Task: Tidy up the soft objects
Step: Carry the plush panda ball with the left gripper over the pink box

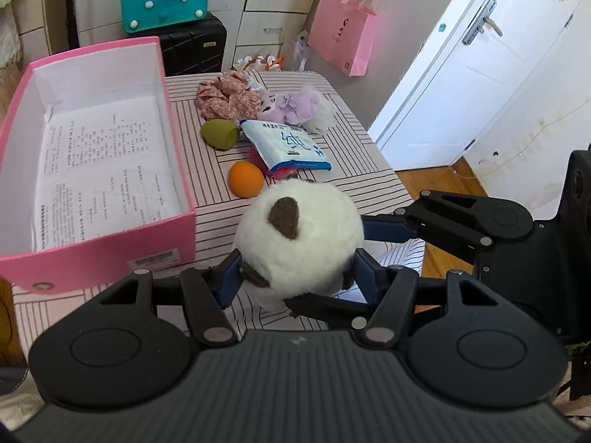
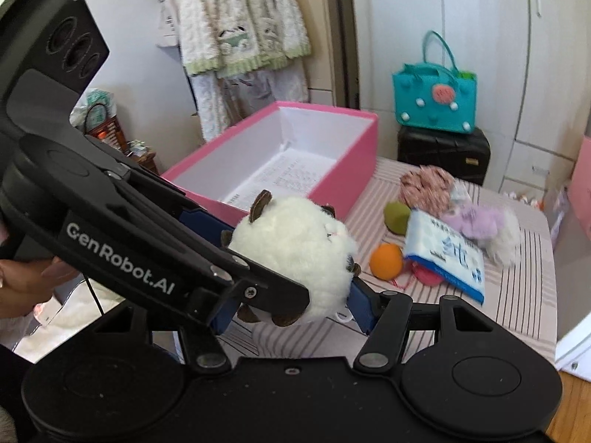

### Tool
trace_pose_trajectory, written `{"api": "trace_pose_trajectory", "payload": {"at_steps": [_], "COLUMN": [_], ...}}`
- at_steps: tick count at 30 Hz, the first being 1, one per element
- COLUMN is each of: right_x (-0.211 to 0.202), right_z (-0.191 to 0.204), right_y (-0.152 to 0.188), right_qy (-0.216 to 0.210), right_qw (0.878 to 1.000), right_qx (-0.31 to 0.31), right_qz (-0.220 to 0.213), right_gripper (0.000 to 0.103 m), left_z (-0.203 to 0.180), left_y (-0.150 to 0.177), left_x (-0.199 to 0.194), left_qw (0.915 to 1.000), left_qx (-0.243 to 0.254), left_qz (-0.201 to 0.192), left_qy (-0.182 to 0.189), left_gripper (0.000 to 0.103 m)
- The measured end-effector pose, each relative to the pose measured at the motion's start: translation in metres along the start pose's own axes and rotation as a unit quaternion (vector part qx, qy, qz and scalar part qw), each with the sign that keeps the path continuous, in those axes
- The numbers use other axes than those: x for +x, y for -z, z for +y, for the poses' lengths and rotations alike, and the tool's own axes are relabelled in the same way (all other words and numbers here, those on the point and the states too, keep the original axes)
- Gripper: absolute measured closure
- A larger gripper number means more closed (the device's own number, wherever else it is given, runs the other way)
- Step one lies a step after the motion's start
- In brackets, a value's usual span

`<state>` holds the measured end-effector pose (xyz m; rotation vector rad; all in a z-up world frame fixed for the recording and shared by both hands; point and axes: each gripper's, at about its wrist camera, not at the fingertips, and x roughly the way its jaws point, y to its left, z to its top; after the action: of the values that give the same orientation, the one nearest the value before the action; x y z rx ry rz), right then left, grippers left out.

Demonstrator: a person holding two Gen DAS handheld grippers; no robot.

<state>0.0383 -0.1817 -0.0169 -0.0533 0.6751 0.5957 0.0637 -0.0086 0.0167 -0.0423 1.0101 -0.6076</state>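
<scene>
Both sets of fingers, left gripper and right gripper, squeeze one white plush ball; uneven pull could drop it short of the pink box.

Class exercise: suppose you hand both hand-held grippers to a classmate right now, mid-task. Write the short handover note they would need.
Left hand-held gripper: shut on the white plush ball, above the table's near edge.
Right hand-held gripper: its fingers press the same plush from the other sides, so both hold it together.
Pink box: open on the striped table, left of the plush; only a printed sheet lies inside.
Done: nothing boxed yet.
Left: probably set the plush in the box, then the floral scrunchie, purple plush, green sponge, orange sponge, tissue pack and the red item under it.
</scene>
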Motion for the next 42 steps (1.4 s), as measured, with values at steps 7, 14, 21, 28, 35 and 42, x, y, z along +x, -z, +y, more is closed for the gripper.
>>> {"api": "trace_pose_trajectory", "payload": {"at_steps": [7, 14, 21, 28, 35, 42], "right_x": [-0.013, -0.016, -0.006, 0.028, 0.077, 0.136], "right_z": [0.022, 0.035, 0.034, 0.018, -0.01, -0.032], "right_y": [-0.016, -0.036, -0.059, -0.1, -0.145, -0.167], "right_qy": [-0.007, -0.026, -0.046, -0.068, -0.086, -0.095], "right_qw": [0.999, 0.995, 0.989, 0.987, 0.99, 0.988], "right_qx": [-0.042, -0.078, -0.106, -0.098, -0.081, -0.117], "right_qz": [-0.023, -0.053, -0.094, -0.111, -0.077, -0.037], "right_gripper": [0.036, 0.036, 0.037, 0.039, 0.039, 0.039], "left_z": [0.003, 0.017, 0.039, 0.066, 0.119, 0.168], "left_y": [0.005, 0.002, -0.01, -0.042, -0.093, -0.123], "left_x": [-0.035, -0.062, -0.075, -0.074, -0.052, -0.005], "left_qw": [0.9993, 0.9976, 0.9938, 0.9891, 0.9903, 0.986], "left_qx": [0.005, 0.003, -0.011, -0.03, -0.083, -0.147], "left_qz": [-0.035, -0.069, -0.109, -0.138, -0.109, -0.077], "left_qy": [-0.009, -0.012, -0.017, -0.043, -0.021, -0.017], "left_gripper": [0.042, 0.042, 0.042, 0.042, 0.042, 0.042]}}
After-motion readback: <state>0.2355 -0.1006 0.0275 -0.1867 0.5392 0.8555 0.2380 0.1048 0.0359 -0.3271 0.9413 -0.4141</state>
